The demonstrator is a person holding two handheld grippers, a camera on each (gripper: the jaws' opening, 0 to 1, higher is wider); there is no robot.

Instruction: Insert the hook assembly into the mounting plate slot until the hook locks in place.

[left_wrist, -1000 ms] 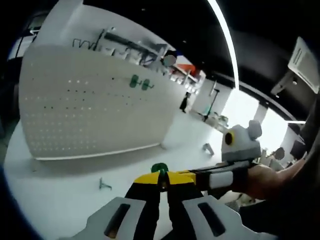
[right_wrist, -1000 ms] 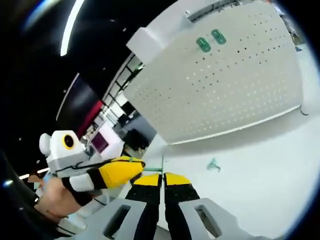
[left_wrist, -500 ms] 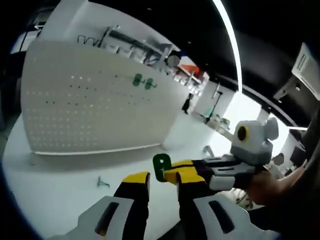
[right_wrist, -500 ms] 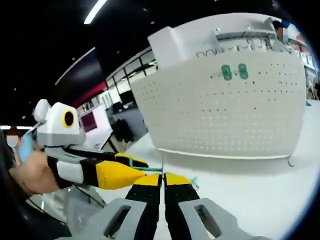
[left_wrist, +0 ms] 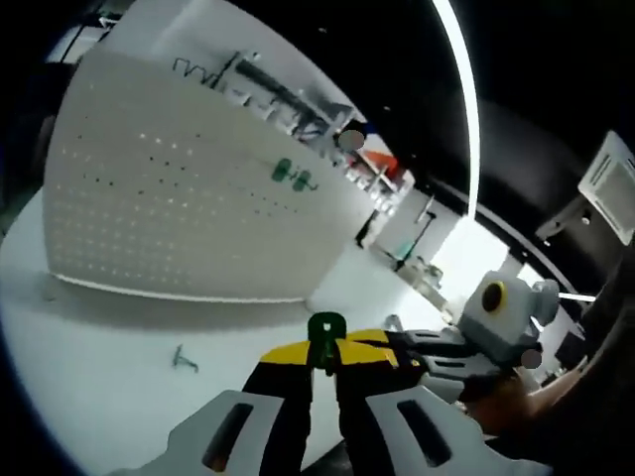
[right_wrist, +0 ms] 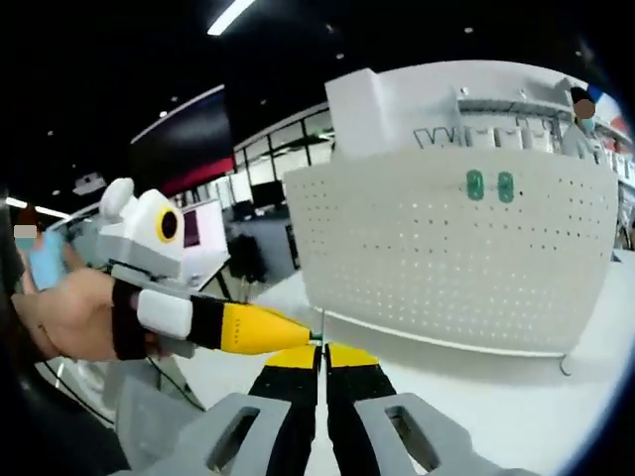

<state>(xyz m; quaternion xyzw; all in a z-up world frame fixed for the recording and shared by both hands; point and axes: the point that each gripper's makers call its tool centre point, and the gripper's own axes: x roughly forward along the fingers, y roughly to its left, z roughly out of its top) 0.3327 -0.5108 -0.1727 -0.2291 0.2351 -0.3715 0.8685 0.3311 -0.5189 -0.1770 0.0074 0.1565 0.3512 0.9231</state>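
Hook assembly (left_wrist: 323,335) between left hand-held gripper (left_wrist: 322,369) jaws.

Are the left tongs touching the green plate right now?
Touching. In the left gripper view, the left tongs are closed on the lower end of the green plate, which sticks up between the yellow tips.

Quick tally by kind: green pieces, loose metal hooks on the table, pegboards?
Green plates on the pegboard: 2
Green plate between the grippers' tips: 1
Loose hooks on the table: 2
Pegboard: 1
Total: 6
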